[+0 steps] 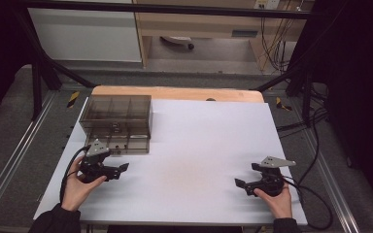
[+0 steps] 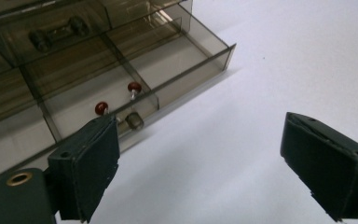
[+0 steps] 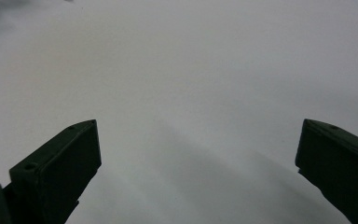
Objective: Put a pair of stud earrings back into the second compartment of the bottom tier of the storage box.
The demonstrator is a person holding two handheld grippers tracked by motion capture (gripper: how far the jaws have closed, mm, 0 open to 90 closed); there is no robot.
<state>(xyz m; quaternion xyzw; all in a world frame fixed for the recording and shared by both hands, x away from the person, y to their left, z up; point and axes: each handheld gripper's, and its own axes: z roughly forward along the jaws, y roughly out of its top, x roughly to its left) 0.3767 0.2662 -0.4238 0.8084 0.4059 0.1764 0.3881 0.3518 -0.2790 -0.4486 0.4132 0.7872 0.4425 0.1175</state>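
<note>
Landmark: smoky translucent plastic drawer cabinet (image 1: 119, 122), standing at far-left of the white table sheet (image 1: 199, 160). All places given rel. to it.

Cabinet: several small drawers w/ knob handles. Lower drawer (image 2: 135, 70) is pulled out toward the person, front wall sticking past the cabinet face. Divided into compartments. In the compartment nearest the drawer front lie two small red round-headed pins (image 2: 116, 99) on metal stems, one red head just beside the other, both close to the front wall. Exact type too small to tell. Drawer knob (image 2: 134, 121) sits on the front wall just below them.

Why so, prob.: drawer is left open so contents can be reached from above; cabinet is kept at table's far-left so the near and right area is free working room.

Left gripper (image 1: 119, 170): just in front of cabinet, at its near-right corner, aimed along the drawer front. Jaws wide apart, nothing between them, touching nothing. In left gripper view its left jaw stands just in front of the knob and pins. Looks like an approach to the open drawer, not yet a grasp.

Right gripper (image 1: 243, 184): well apart from cabinet, far to its right and nearer the person, low over bare sheet. Jaws spread wide, empty, no contact. Parked, by my reading.
</note>
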